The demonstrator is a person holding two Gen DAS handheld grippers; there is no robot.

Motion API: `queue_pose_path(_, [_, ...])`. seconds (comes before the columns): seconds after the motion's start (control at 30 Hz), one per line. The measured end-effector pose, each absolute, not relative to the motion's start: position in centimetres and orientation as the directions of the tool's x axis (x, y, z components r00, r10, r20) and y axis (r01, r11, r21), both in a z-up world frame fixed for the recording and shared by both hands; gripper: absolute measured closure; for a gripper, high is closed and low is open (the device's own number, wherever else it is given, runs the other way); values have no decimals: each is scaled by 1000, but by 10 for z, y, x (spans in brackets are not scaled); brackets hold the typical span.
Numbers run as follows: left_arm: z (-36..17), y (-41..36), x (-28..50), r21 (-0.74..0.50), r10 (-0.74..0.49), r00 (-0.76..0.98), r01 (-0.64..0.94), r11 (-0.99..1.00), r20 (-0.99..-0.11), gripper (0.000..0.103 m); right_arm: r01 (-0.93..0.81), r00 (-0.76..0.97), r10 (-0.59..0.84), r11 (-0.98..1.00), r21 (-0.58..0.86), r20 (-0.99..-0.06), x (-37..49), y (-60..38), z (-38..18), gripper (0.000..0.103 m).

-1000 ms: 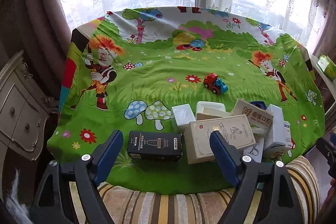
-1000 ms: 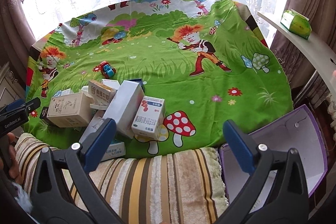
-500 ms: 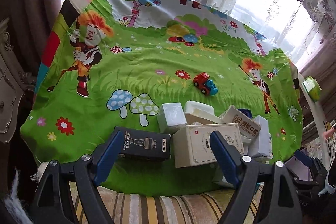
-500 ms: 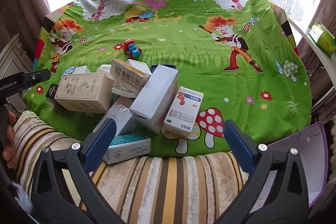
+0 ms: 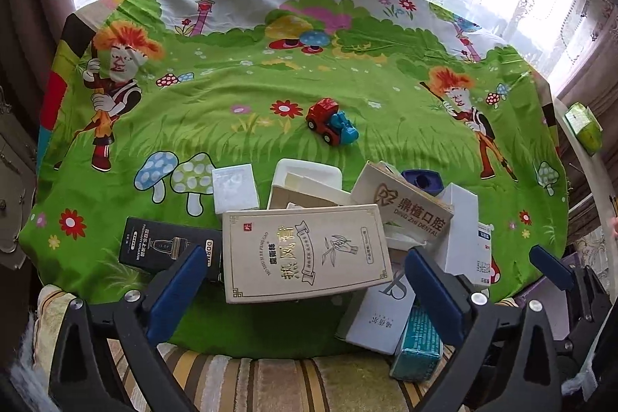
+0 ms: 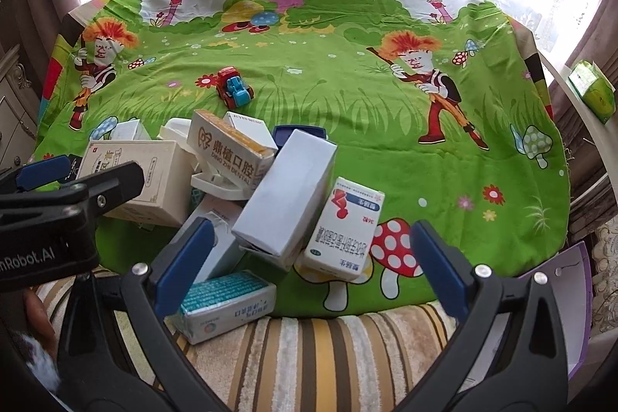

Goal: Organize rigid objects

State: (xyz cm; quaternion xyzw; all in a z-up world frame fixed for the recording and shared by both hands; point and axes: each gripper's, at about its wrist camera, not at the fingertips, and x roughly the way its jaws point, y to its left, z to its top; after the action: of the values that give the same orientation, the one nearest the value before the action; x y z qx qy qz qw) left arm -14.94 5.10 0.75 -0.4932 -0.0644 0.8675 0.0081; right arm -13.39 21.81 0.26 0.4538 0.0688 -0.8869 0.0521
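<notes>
A pile of cartons lies at the near edge of the cartoon-print green cloth [image 5: 239, 91]. In the left wrist view my left gripper [image 5: 305, 280] hovers over a beige carton [image 5: 305, 250]. Its jaws are opening and the pads stand clear of the carton's sides. A black carton [image 5: 170, 246] lies to its left and a dental carton [image 5: 409, 207] behind it. My right gripper [image 6: 313, 250] is open above a tall white carton [image 6: 286, 195], a red-and-blue medicine carton [image 6: 343, 226] and a teal carton [image 6: 224, 304]. A toy car [image 6: 233, 91] stands apart behind the pile.
A striped cushion [image 6: 328, 354] runs along the near edge. A purple-rimmed white box [image 6: 556, 296] sits low at the right. A green pack [image 6: 593, 91] rests on a shelf at the right, and a cabinet [image 6: 15, 111] stands at the left. Curtained windows are behind.
Both grippers have come lower and closer to the pile. The left gripper's jaws have spread wider around the beige carton. The right gripper has shifted left over the cartons.
</notes>
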Motion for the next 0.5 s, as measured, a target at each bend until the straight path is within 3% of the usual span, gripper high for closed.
queue_pose_path(0.37, [-21,58,-166,-50,5,-431,93,-994,-903,0,162,-566,-9,-982,-101,-824,-147,212,-10,11])
queue_pose_path(0.47, [-24,55,-166,-62,19,-429,88,-994,-903,1,180,-543,-36,-981,-74,-839,-150,211,-16,28])
queue_pose_path(0.5, [-24,55,-164,-69,25,-435,86,-994,-900,1,182,-536,-50,-982,-57,-843,-150,213,-17,40])
